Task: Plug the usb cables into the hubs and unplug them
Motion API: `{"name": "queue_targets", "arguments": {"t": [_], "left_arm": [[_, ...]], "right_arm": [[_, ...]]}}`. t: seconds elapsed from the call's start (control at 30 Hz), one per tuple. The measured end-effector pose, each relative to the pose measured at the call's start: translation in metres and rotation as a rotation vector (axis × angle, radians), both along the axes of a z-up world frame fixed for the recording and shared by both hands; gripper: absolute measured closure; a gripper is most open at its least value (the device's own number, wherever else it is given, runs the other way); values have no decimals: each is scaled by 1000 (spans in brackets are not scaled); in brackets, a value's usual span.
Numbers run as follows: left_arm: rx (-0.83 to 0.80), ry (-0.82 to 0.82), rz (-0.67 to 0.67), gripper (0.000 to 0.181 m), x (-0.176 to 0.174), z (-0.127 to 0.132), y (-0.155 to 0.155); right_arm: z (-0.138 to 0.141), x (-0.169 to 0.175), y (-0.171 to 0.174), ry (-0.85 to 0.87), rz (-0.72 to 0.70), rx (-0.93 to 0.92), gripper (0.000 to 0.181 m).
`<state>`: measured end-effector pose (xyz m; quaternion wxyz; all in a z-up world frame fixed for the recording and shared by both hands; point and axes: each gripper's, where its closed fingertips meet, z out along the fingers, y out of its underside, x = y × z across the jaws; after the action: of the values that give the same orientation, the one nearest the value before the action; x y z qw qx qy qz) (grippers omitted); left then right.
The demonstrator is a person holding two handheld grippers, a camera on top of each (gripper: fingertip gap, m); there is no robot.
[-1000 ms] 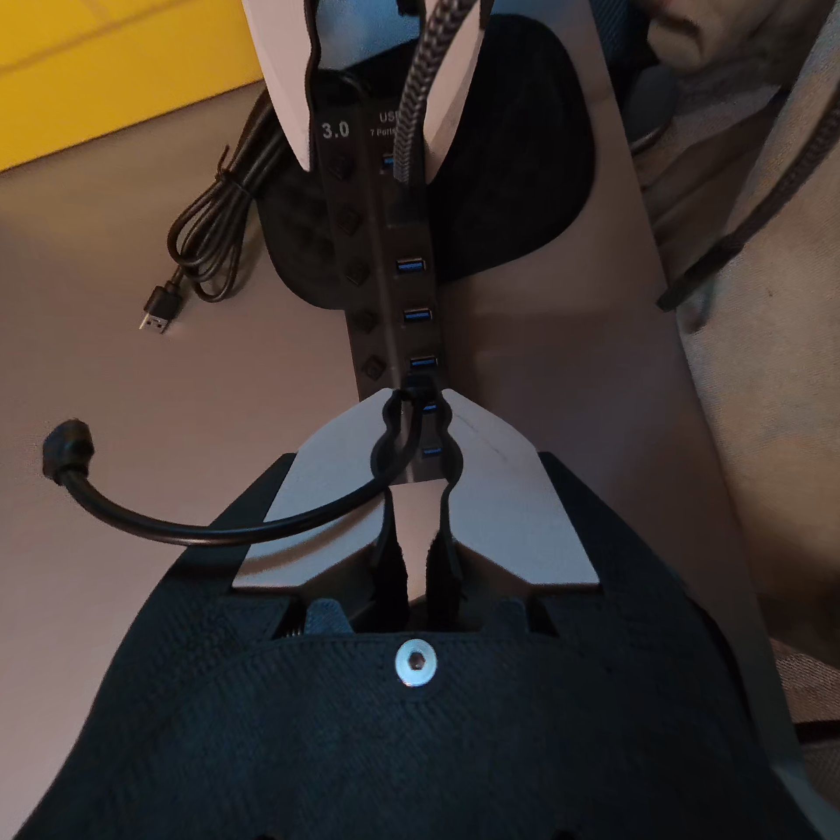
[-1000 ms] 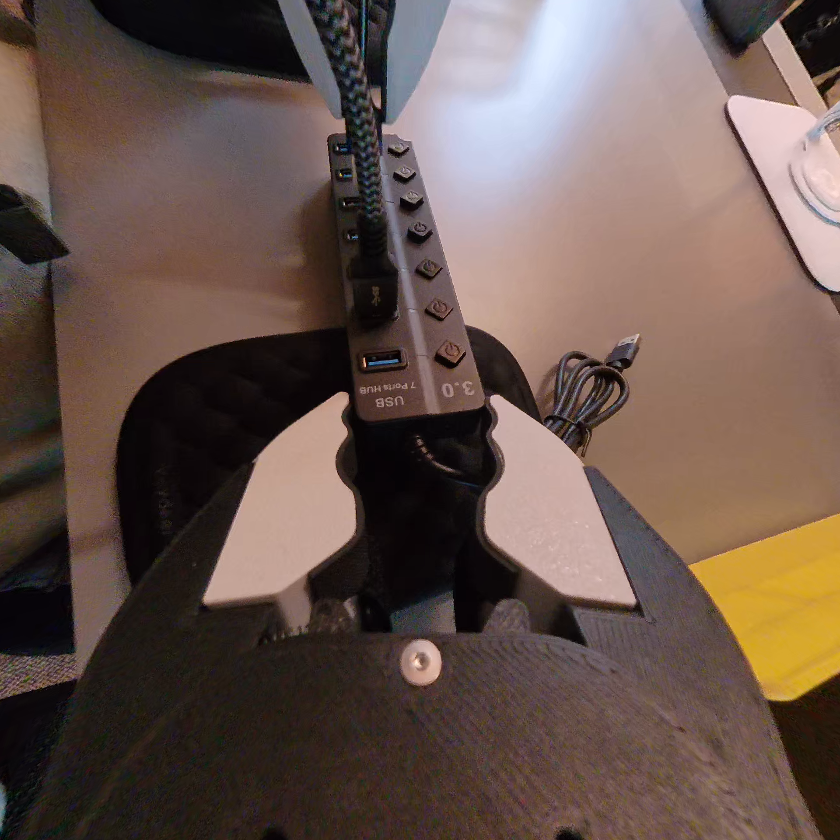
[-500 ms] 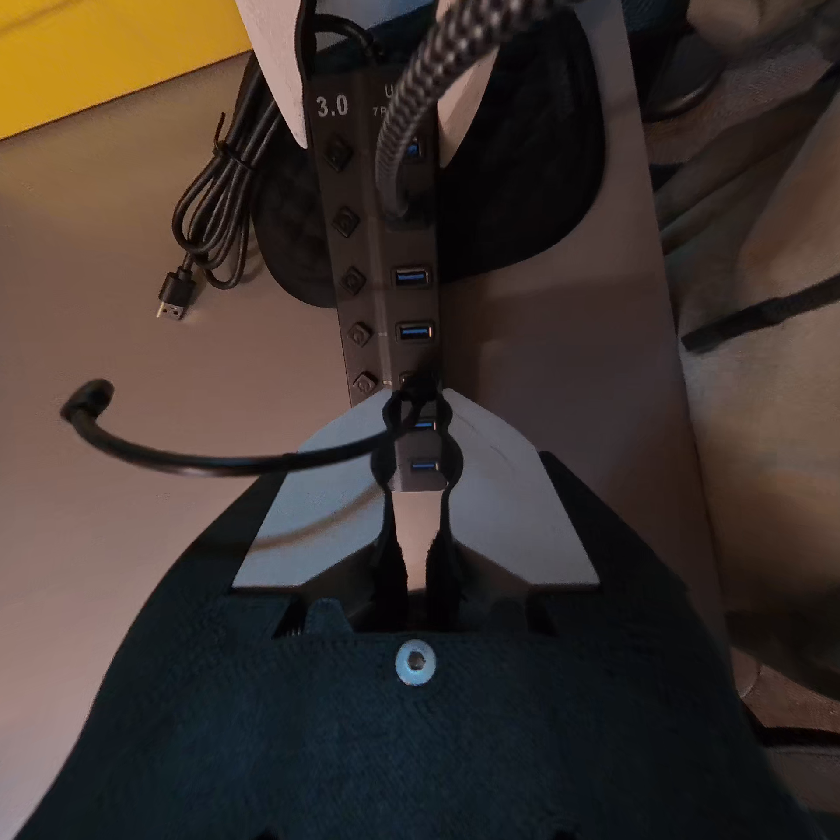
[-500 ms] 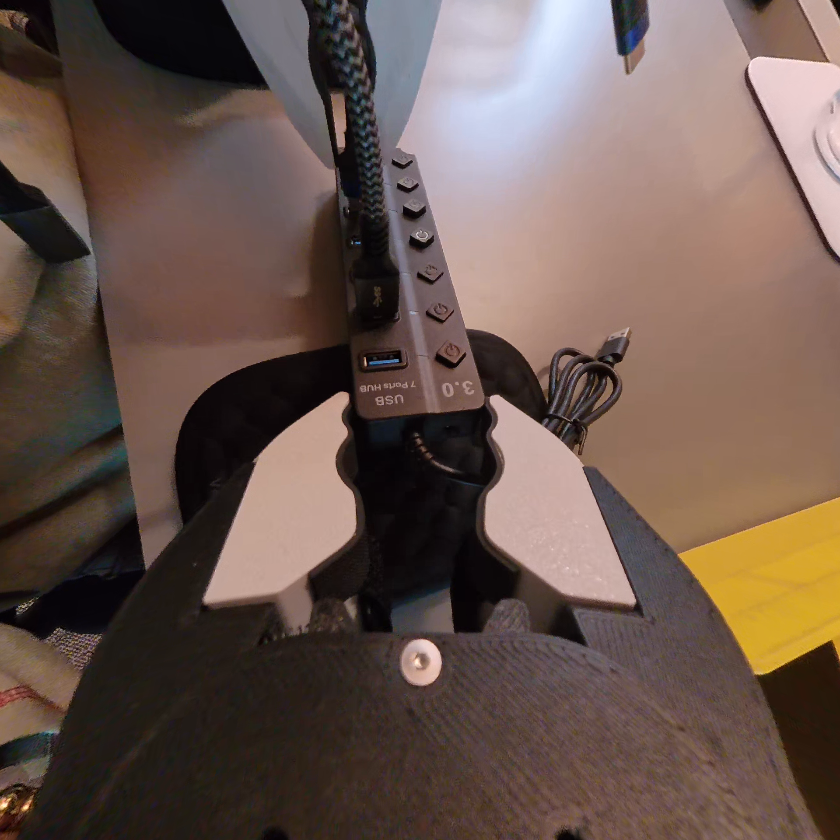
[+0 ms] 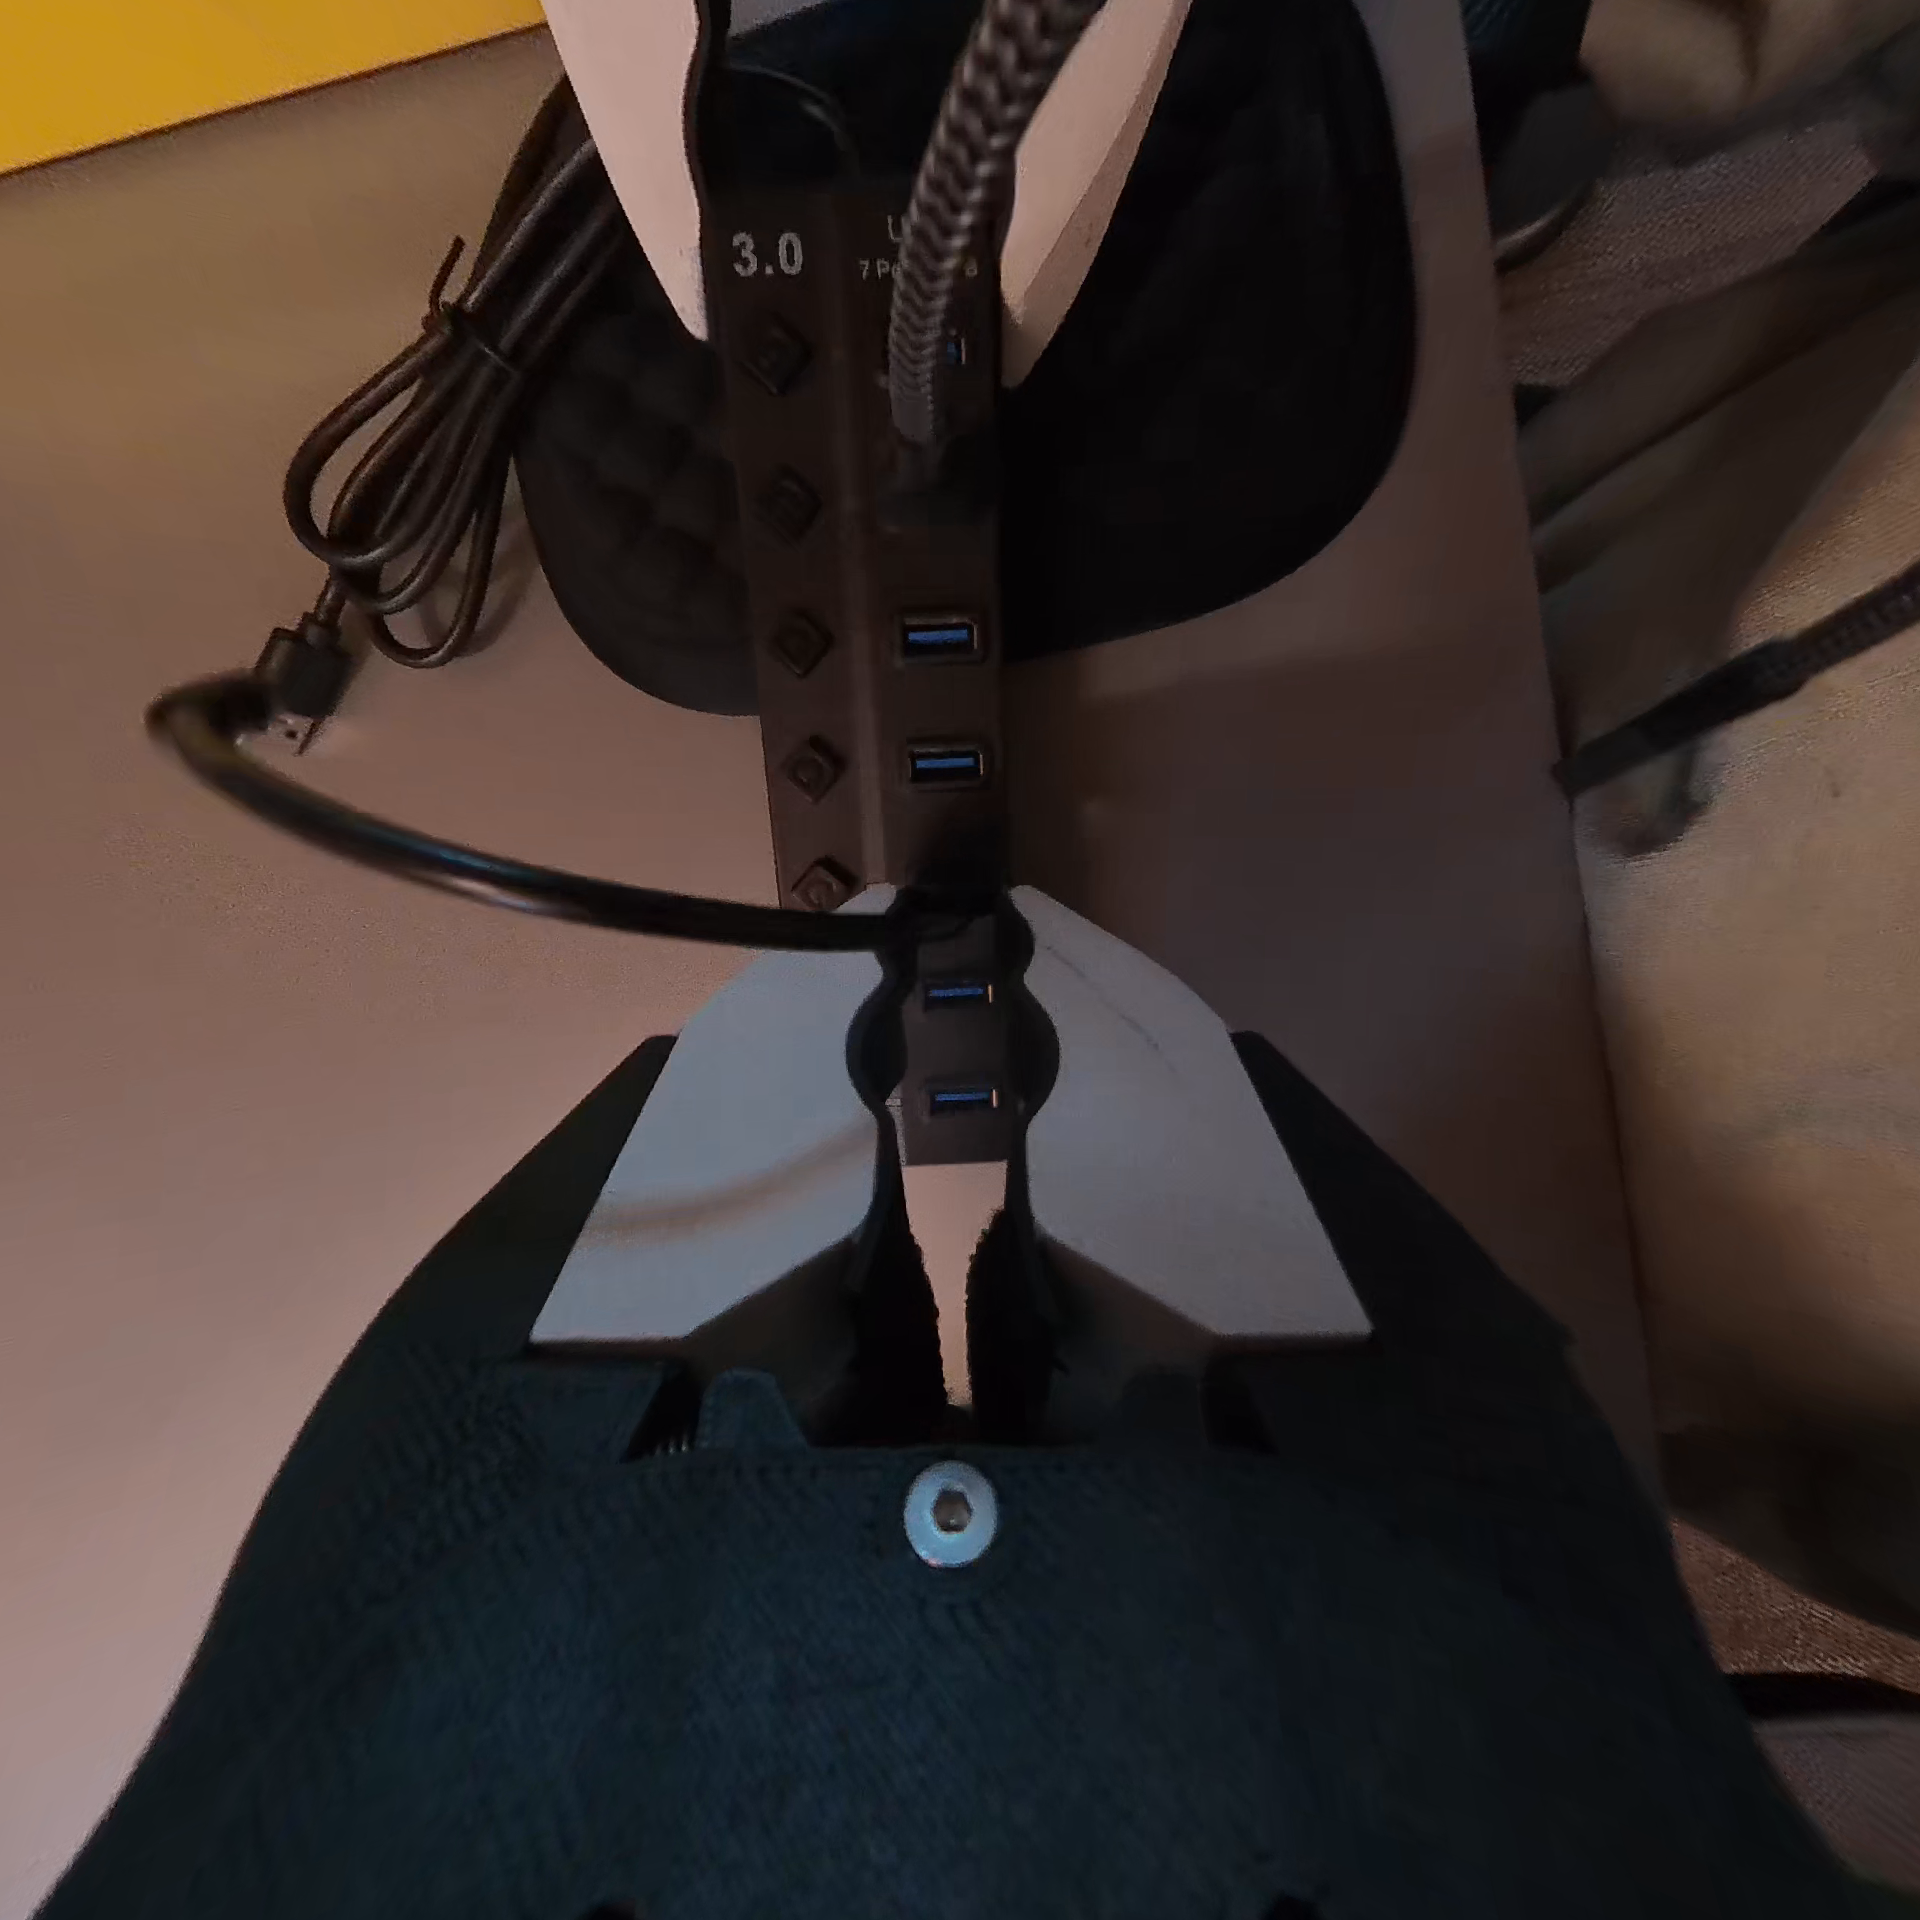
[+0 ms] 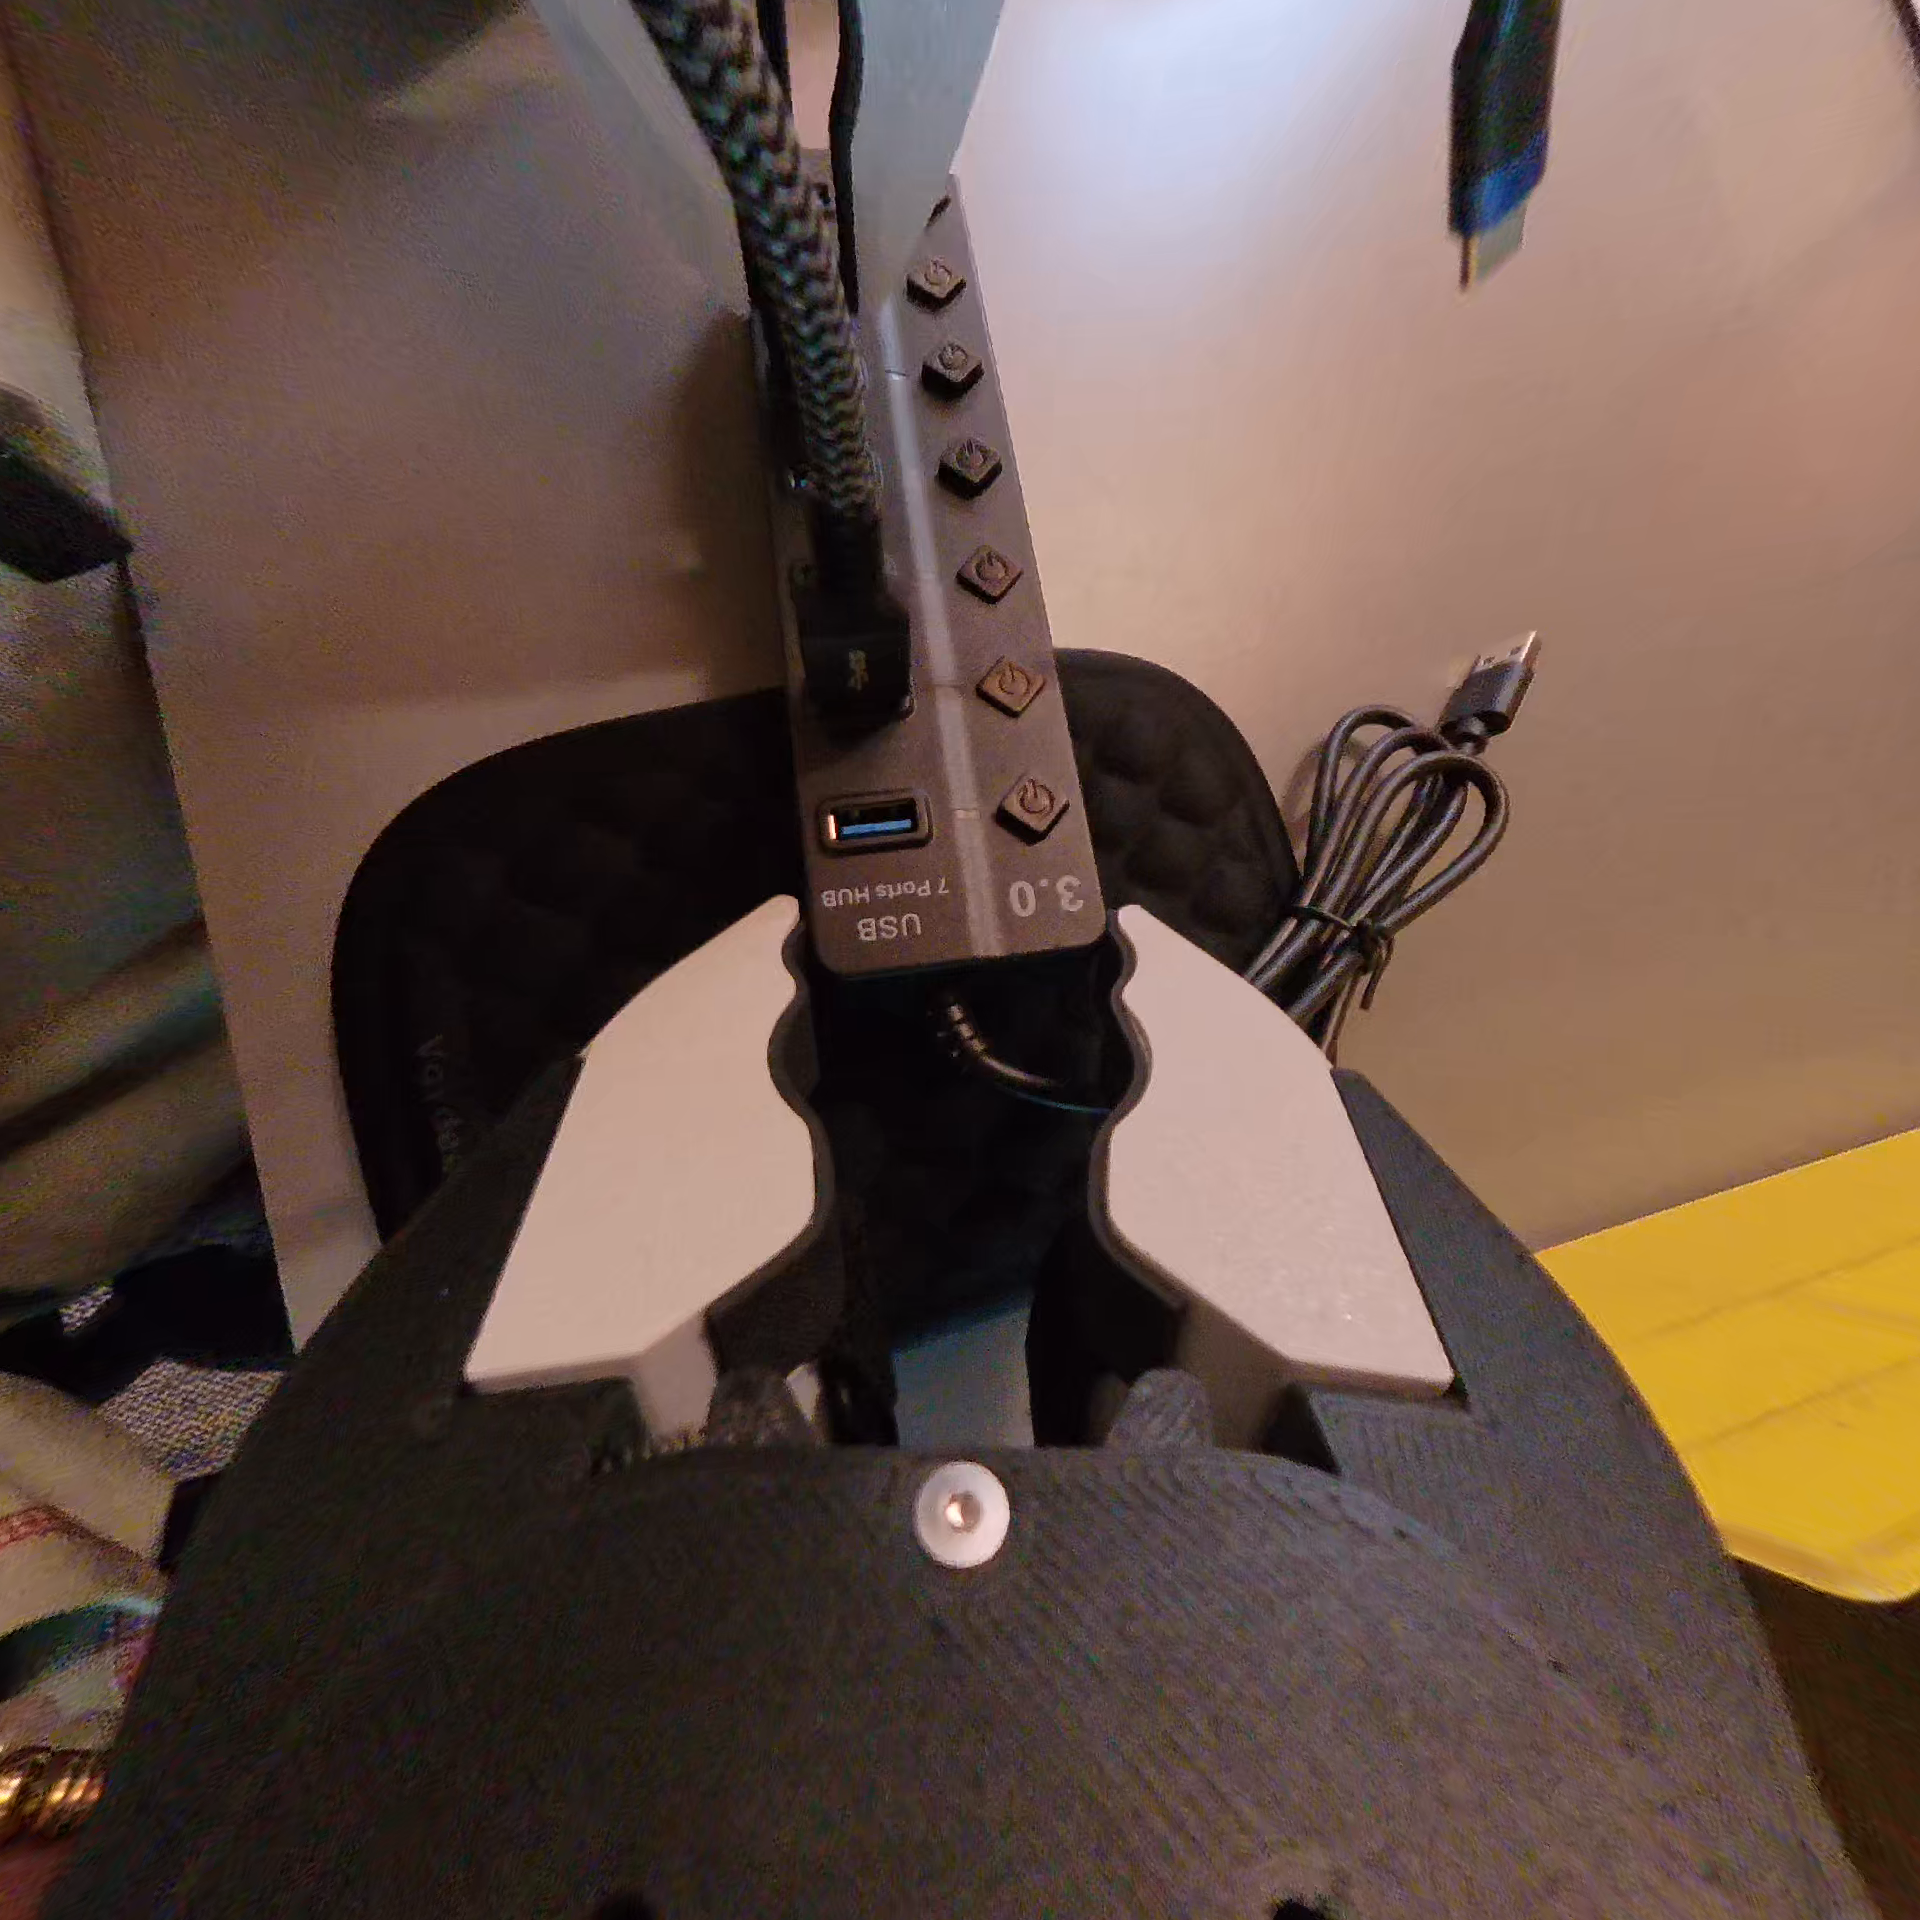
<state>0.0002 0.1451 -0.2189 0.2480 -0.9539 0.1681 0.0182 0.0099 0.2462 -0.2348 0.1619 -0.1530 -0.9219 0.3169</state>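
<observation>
A long black USB hub [image 5: 831, 644] [image 6: 935, 623] lies on the table with a row of blue ports. A braided cable [image 5: 956, 229] [image 6: 800, 364] is plugged into its second port from the labelled end. My right gripper [image 6: 961, 925] is shut on that labelled end, and also shows in the left wrist view [image 5: 852, 353]. My left gripper [image 5: 951, 914] [image 6: 852, 187] is shut on a thin black cable [image 5: 468, 852] just above the fifth port, which it hides. The cable's free end arcs left, and its blue plug [image 6: 1496, 156] hangs in the air.
A bundled black cable [image 5: 416, 468] [image 6: 1382, 831] lies beside the hub. A black pad [image 5: 1195, 416] [image 6: 582, 883] lies under the hub's labelled end. Fabric [image 5: 1766, 935] lies past the table's edge. A yellow surface [image 6: 1766, 1299] borders the table. The tips of one gripper are about 11 cm away from the tips of the other.
My left gripper has moved forward along the hub, toward the right gripper. The thin cable's free end has swung up toward the bundled cable. The right gripper still holds the hub.
</observation>
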Motion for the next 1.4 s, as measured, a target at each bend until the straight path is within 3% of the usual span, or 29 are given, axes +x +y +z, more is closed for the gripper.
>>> {"name": "queue_targets", "arguments": {"t": [0.3,0.37,0.5,0.7,0.87,1.0,1.13,1.27,1.3,1.4], "left_arm": [[48,22,70,165,-2,-9,3],[109,80,86,156,-7,-5,5],[419,20,217,135,-9,37,5],[897,7,357,96,-18,98,-41],[1652,37,495,88,-36,187,-115],[1956,259,568,82,-38,212,-165],[1954,258,537,71,-43,197,-159],[1909,216,560,71,-54,177,-148],[1902,197,557,71,-54,176,-145],[1869,222,551,72,-55,172,-142]], "right_arm": [[0,-1,-1,-27,-20,-74,128],[3,-3,0,-25,-43,-101,125],[14,-4,9,3,-87,-141,105],[51,-1,-6,141,-30,-297,63],[37,-2,-35,100,62,-142,69],[7,-10,-44,12,85,30,75],[-6,-15,-51,-39,79,86,87],[-15,-19,-54,-38,71,131,110],[-14,-20,-54,-35,65,128,125],[-11,-21,-56,42,110,152,126]]}}
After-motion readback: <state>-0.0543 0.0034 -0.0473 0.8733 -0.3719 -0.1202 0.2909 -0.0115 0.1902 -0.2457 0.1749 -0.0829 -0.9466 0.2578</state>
